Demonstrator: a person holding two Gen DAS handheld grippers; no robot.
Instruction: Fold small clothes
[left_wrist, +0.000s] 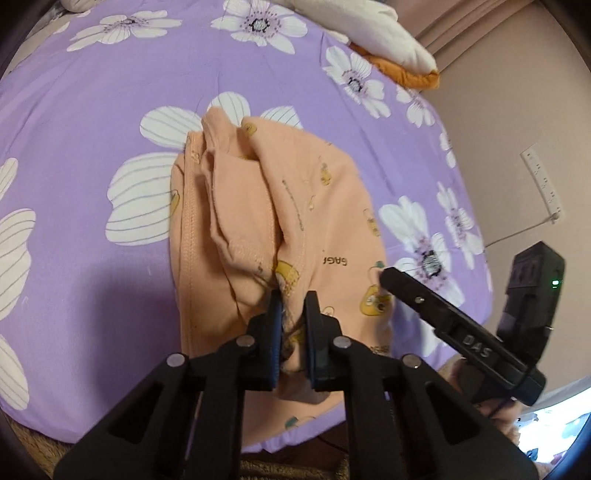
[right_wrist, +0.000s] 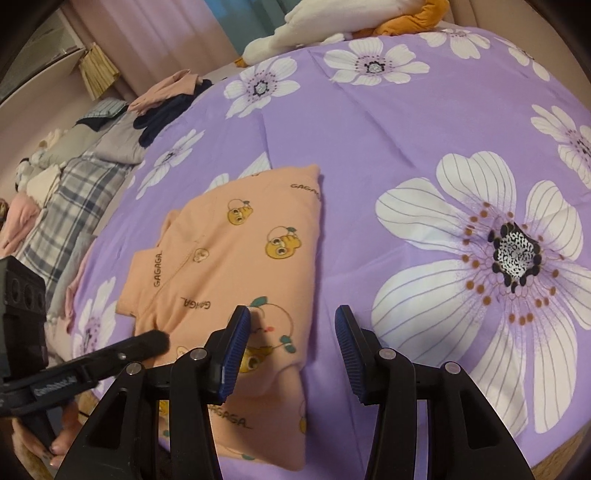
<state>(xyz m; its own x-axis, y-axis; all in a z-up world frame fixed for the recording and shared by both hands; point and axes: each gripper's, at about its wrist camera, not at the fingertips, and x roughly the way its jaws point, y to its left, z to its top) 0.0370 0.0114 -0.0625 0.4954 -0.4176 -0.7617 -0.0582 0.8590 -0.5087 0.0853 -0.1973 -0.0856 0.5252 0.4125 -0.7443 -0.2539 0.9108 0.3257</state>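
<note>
The left claw (left_wrist: 293, 317) is clenched on the near edge of the peach garment (left_wrist: 280, 221), which lies partly folded on the purple flowered bedsheet (left_wrist: 92, 92). The right claw (right_wrist: 291, 339) hovers released over the garment's right edge.

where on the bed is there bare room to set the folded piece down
Bare purple sheet lies right of the peach garment and beyond it, toward the white and orange plush. The left edge is crowded with a clothes pile. The left gripper grips the garment; the right gripper is open.
</note>
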